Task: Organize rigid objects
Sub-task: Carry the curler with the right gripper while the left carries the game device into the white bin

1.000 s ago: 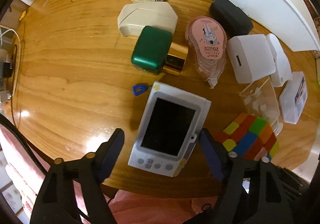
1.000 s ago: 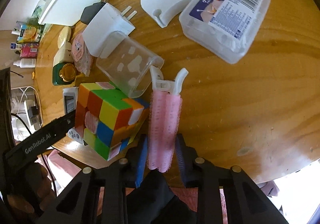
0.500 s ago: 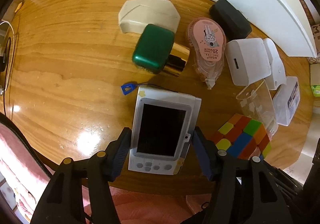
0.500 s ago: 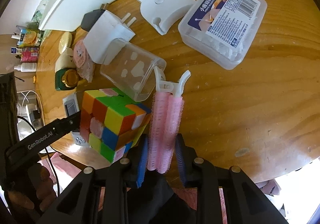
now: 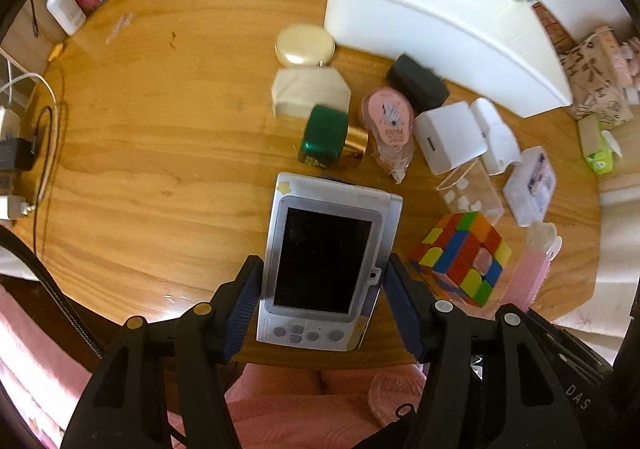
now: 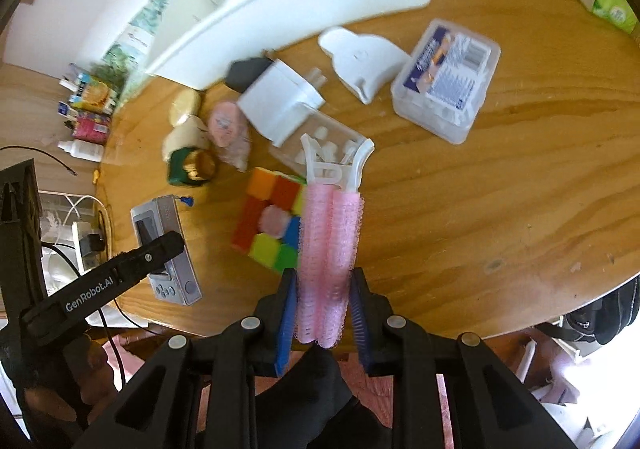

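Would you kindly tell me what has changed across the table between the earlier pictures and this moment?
The left gripper has closed on the silver handheld device with the dark screen and lifted it off the wooden table. The right gripper, already clamped on the pink hair-roller clip, has raised it too. The multicoloured puzzle cube, clear plastic cup, white charger and white bin stayed put.

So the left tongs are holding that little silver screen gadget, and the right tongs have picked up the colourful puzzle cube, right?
Not quite. The left tongs do hold the silver screen gadget, but the right tongs are shut on the pink hair roller clip, not the cube. The right wrist view shows the puzzle cube lying on the table beside the roller.
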Demonstrator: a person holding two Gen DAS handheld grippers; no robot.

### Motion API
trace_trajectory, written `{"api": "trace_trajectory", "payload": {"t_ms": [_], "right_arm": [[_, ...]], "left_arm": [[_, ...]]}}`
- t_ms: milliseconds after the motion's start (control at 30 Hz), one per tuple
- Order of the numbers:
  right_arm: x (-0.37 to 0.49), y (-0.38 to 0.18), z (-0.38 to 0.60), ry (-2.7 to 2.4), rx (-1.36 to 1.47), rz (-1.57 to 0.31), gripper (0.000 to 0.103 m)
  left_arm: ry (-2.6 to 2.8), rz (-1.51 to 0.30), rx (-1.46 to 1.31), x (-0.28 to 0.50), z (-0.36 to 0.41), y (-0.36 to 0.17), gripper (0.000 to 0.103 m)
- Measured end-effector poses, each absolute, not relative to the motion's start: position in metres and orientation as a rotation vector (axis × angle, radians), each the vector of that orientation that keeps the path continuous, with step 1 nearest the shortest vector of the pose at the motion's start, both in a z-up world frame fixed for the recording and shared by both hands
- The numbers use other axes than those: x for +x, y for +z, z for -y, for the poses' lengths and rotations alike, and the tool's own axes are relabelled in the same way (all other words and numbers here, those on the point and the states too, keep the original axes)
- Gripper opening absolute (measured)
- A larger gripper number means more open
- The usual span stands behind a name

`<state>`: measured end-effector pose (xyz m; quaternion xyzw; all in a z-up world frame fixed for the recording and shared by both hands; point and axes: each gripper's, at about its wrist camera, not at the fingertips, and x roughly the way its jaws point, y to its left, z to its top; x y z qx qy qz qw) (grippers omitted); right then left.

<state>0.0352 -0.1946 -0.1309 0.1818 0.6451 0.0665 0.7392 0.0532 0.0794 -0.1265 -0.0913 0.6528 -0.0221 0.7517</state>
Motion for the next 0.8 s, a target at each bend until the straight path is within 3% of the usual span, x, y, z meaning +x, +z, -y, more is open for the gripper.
{"api": "trace_trajectory", "payload": {"t_ms": [333, 800], "right_arm": [[0.017, -0.079, 0.167, 0.148, 0.331, -1.178, 0.025], [0.062, -0.004, 0.180, 0.117, 0.237, -0.862, 0.025]], "left_arm": [[-0.113, -1.284, -0.156, 0.043, -0.064, -0.084, 0.065], [-0.181, -1.101, -0.090, 0.101, -0.029, -0.039, 0.065]]}}
